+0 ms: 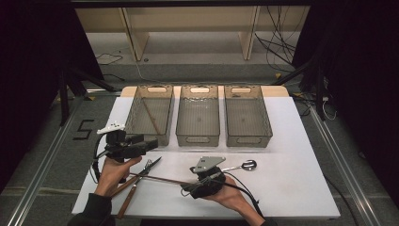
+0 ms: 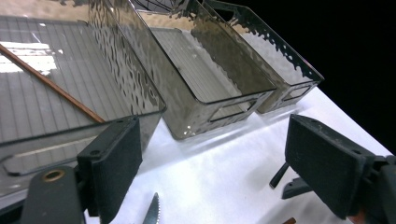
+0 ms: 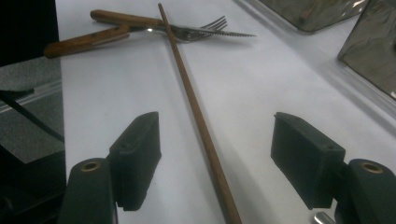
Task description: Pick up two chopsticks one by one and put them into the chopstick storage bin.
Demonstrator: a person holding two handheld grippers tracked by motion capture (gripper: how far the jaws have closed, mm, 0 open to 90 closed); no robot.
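The three bins [image 1: 198,115] at the far side are smoky, see-through plastic, glossy, with rippled walls and finely ribbed floors. The tabletop [image 1: 291,160] is a smooth, matt white sheet. The chopstick [image 3: 196,112] is plain brown wood with a dull finish. The fork [image 3: 205,28] and the serrated knife [image 3: 219,33] have shiny metal heads on brown wooden handles, and the spoon [image 1: 244,165] is polished metal. The grippers' jaw pads [image 2: 116,163] look like black, matt, slightly rough foam.
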